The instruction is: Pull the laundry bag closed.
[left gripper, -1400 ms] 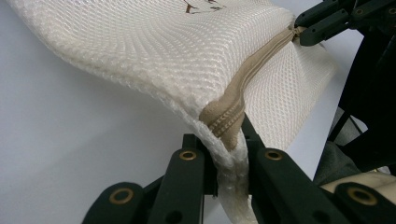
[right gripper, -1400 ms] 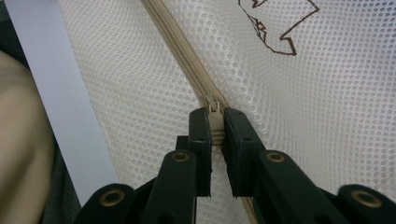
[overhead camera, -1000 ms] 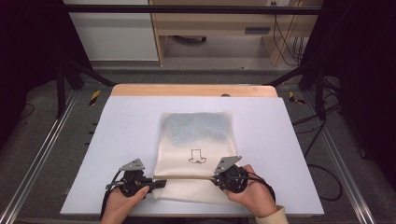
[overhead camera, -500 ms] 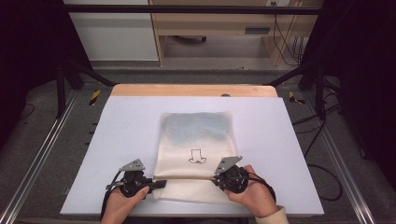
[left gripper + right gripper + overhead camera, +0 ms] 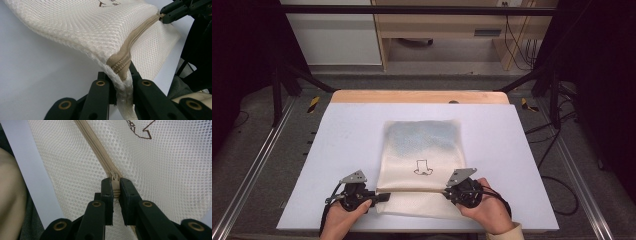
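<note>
Your left tongs [image 5: 120, 82] pinch the mesh bag's [image 5: 422, 150] zipper end; your right tongs [image 5: 115, 192] clamp the zipper pull [image 5: 114, 180]. The bag lies on the worktop [image 5: 352, 135], zipper [image 5: 140, 27] apparently closed, so the whole run looks left to open.

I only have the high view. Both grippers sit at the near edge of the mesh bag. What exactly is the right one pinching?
Observer: The right gripper is shut on the zipper pull, which sits tan between its fingers.
Operator: And the left one?
Observer: The left gripper clamps the mesh bag at the end of the zipper, mesh and tan tape together.
Operator: Is the zipper open anywhere?
Observer: In the right gripper view the teeth ahead of the pull look closed; behind the pull is hidden.
</note>
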Tool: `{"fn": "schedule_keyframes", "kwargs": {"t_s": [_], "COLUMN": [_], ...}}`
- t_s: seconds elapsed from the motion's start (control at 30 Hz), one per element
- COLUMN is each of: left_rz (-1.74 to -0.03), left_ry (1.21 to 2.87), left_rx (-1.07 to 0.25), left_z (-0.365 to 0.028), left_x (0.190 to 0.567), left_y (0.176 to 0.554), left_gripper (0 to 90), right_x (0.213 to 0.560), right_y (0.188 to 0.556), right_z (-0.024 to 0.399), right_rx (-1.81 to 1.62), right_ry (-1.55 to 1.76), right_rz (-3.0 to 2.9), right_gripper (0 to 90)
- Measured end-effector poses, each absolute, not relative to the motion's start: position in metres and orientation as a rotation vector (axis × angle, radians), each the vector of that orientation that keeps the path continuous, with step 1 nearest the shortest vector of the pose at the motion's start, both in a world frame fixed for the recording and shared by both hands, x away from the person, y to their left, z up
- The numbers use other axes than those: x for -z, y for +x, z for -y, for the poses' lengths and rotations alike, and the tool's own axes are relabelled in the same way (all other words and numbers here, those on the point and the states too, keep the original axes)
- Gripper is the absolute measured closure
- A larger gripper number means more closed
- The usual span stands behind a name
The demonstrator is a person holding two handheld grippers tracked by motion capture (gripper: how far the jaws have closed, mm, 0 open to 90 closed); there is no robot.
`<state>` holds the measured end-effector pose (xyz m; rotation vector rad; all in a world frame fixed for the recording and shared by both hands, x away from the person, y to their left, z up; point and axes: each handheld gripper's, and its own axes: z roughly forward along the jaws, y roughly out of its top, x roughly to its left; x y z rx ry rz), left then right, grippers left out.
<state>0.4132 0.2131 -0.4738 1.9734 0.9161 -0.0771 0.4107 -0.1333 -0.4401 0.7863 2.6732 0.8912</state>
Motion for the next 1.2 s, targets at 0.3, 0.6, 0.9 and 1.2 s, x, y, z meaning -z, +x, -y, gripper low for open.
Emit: {"fn": "schedule_keyframes", "kwargs": {"t_s": [0.3, 0.6, 0.9, 1.2], "left_rz": [-0.920, -0.920, -0.919, -0.918], "left_ry": [1.972, 1.970, 1.970, 1.970], "left_rx": [0.079, 0.081, 0.079, 0.083], "left_z": [-0.213, -0.213, -0.213, -0.213], "left_x": [0.474, 0.474, 0.475, 0.475], "left_y": [0.414, 0.414, 0.414, 0.414], "left_gripper": [84.0, 84.0, 84.0, 84.0], "right_x": [0.440, 0.441, 0.442, 0.443], "right_y": [0.410, 0.409, 0.407, 0.406], "right_z": [0.141, 0.150, 0.155, 0.160], "right_rx": [-0.889, -0.894, -0.898, -0.907], "right_ry": [0.808, 0.842, 0.868, 0.877], "right_rz": [-2.662, -2.649, -2.642, -2.636], "right_gripper": [82.0, 82.0, 82.0, 82.0]}}
